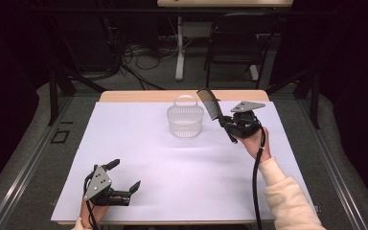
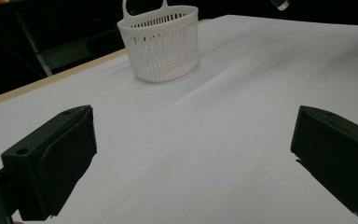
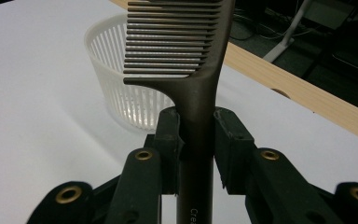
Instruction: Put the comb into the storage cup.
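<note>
Brown plastic comb (image 3: 200, 93), judged light, stiff and a bit slick, is clamped at its handle by the right gripper (image 3: 196, 140), best held there, near the basket (image 1: 185, 120).

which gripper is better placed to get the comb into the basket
Right. The right gripper is shut on the comb handle and held up beside the white basket. The left gripper is open, holding nothing, at the table's near edge.

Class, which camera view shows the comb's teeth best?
The right gripper view: the dark brown plastic comb is close, its teeth separate, the right tool clamping its handle. In the high view it is small, teeth blurred.
</note>
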`<action>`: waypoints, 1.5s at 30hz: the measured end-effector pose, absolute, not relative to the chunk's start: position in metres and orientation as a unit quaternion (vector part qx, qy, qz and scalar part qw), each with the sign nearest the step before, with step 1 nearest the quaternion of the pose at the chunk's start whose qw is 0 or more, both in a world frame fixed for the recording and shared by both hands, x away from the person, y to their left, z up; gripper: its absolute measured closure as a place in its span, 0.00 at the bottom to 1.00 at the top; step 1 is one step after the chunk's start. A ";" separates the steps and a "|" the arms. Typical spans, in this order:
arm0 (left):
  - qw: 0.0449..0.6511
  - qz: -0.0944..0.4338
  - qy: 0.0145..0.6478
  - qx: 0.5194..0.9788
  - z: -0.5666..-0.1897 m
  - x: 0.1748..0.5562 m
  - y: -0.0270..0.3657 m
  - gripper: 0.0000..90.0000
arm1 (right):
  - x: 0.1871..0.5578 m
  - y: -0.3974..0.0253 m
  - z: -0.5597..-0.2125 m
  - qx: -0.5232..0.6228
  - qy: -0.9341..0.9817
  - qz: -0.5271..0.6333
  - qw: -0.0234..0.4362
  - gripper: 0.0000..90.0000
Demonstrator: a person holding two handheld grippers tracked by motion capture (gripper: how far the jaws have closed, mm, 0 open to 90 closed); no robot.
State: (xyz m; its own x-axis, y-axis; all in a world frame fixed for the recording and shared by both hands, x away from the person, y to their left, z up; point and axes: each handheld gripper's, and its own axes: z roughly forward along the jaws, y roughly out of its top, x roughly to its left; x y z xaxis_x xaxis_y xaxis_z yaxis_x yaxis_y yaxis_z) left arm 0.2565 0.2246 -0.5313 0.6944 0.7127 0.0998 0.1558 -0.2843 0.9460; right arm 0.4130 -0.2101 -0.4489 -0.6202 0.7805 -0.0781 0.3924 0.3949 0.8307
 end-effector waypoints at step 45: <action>0.527 0.262 0.286 0.756 -0.531 0.259 0.223 0.00 | 0.431 -0.184 -0.429 0.328 0.802 0.423 0.264 0.81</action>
